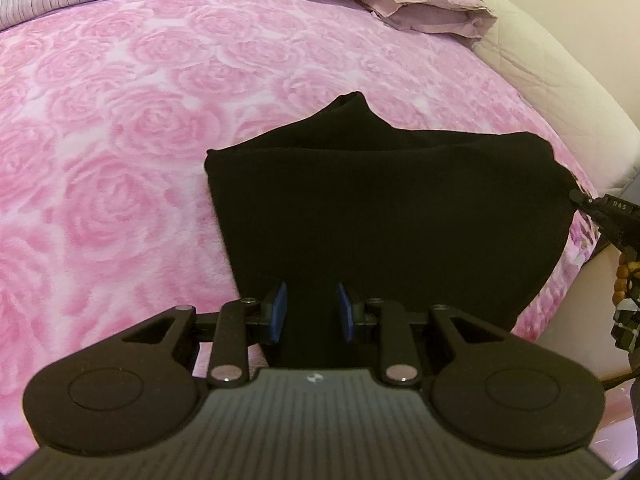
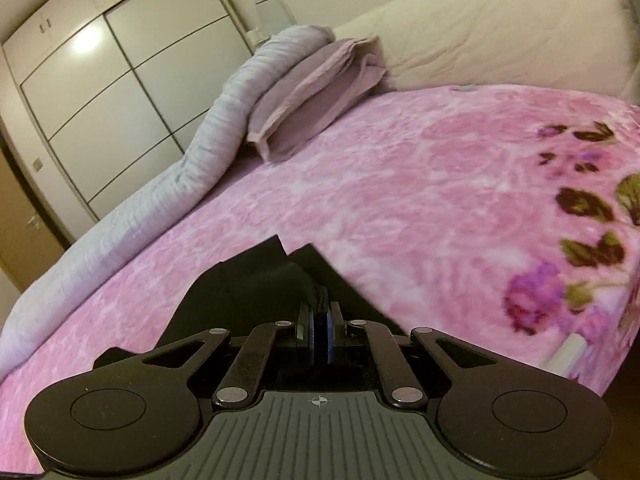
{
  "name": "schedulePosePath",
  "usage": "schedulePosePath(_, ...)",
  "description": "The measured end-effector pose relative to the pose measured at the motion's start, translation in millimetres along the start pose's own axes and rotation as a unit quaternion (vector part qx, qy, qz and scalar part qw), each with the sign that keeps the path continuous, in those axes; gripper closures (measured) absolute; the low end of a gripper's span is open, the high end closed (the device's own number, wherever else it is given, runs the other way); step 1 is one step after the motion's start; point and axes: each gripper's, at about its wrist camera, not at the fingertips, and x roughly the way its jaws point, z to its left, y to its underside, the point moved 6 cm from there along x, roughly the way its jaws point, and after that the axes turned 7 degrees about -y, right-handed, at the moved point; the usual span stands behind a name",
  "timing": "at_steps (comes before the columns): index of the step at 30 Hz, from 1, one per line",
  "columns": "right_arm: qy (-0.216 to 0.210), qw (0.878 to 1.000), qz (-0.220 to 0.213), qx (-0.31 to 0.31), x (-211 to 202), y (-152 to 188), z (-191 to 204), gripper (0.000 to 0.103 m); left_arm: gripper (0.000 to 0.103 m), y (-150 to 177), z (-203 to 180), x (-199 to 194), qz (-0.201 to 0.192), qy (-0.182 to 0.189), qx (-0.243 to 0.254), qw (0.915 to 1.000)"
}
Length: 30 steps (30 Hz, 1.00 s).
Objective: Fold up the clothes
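Note:
A black garment lies folded in a rough rectangle on the pink rose blanket, with one corner peaking at its far edge. My left gripper is open at the garment's near edge, and the black cloth runs between its blue pads without being pinched. My right gripper is shut on a bunched edge of the same black garment. In the left wrist view the right gripper shows at the garment's right corner.
A rolled grey quilt and a folded purple pillowcase lie at the far side of the bed. A cream padded headboard stands behind them, and white wardrobe doors at the left. The bed's edge drops off at the right.

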Motion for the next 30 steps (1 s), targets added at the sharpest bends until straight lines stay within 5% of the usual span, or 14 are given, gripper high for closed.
schedulePosePath(6, -0.02, 0.998, -0.037, -0.046, -13, -11, 22, 0.099, 0.08, 2, -2, 3, 0.0, 0.0, 0.003, 1.0)
schedulePosePath(12, 0.008, 0.999, -0.003, -0.038, 1, -1, 6, 0.099, 0.08, 4, -1, 7, 0.002, 0.003, 0.0, 1.0)
schedulePosePath(18, -0.058, 0.983, -0.082, -0.152, -34, -18, 60, 0.099, 0.08, 4, -1, 11, 0.004, 0.003, -0.001, 1.0)
schedulePosePath(23, 0.022, 0.998, 0.018, -0.049, 15, 9, -7, 0.099, 0.08, 4, -4, 12, 0.005, 0.005, 0.007, 0.9999)
schedulePosePath(30, 0.061, 0.998, 0.03, -0.017, 18, 7, -14, 0.094, 0.08, 4, 1, 6, 0.009, -0.013, 0.002, 0.9999)
